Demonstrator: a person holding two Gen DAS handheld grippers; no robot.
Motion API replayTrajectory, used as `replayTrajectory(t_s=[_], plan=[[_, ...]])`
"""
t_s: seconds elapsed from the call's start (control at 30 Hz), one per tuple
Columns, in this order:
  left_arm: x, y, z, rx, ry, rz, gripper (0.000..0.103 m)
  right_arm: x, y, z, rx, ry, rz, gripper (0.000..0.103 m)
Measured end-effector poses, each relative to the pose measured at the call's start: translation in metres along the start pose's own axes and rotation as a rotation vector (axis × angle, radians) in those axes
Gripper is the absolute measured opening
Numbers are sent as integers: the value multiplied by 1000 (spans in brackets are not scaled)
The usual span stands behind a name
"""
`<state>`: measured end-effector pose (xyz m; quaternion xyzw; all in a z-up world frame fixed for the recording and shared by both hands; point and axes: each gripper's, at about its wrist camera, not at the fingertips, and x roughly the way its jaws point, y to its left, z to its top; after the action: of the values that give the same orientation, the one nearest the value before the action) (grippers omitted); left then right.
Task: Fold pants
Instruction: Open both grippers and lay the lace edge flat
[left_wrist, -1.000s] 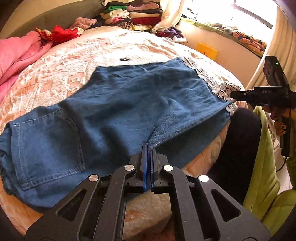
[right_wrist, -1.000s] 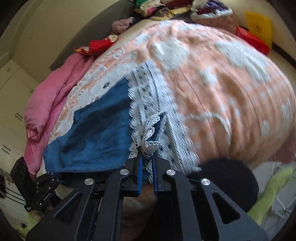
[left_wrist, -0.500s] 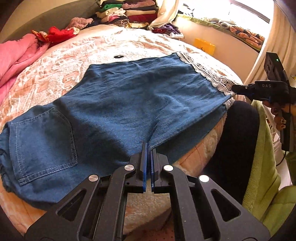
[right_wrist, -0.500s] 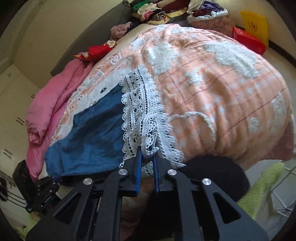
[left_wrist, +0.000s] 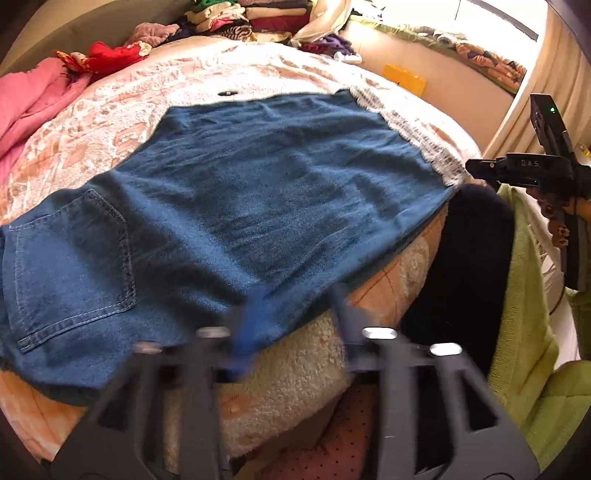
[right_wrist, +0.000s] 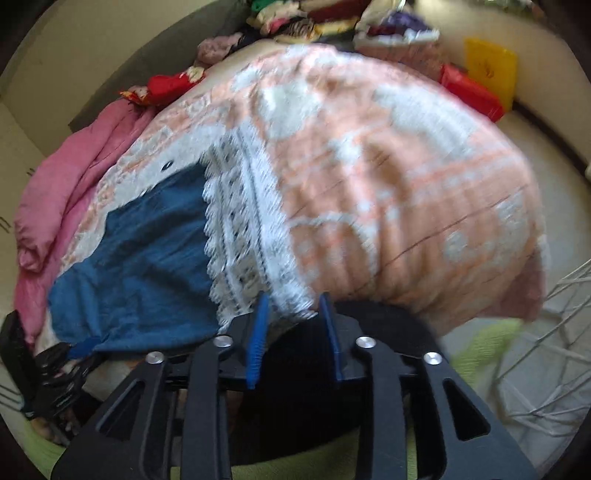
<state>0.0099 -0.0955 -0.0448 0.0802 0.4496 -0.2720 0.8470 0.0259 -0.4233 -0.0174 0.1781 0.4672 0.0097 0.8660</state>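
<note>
Fingers of both grippers, left gripper (left_wrist: 295, 317) and right gripper (right_wrist: 293, 325), are opening, releasing the pants (left_wrist: 240, 206); limp, light denim, best pinched at hem corners.

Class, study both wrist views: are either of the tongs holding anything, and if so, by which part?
Nothing is held. Both the left tongs and right tongs are opening, pads off the denim pants, which lie flat on the bed.
</note>
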Motion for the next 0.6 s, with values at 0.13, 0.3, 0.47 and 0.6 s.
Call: replayTrajectory(t_s=[0.13,0.3,0.47,0.6], plan=[[-29,18,-4,-48,-69,28,53,-16,15,5,-88,-62,15,39],[-47,66,-6,-198,-93,148,61,4,59,5,-247,-24,85,48],[-42,111,-14,-329,-33,269,65,35,77,5,-332,51,38,48],[-46,130,-22,-356,-44,284,65,45,54,-2,-287,88,7,46]])
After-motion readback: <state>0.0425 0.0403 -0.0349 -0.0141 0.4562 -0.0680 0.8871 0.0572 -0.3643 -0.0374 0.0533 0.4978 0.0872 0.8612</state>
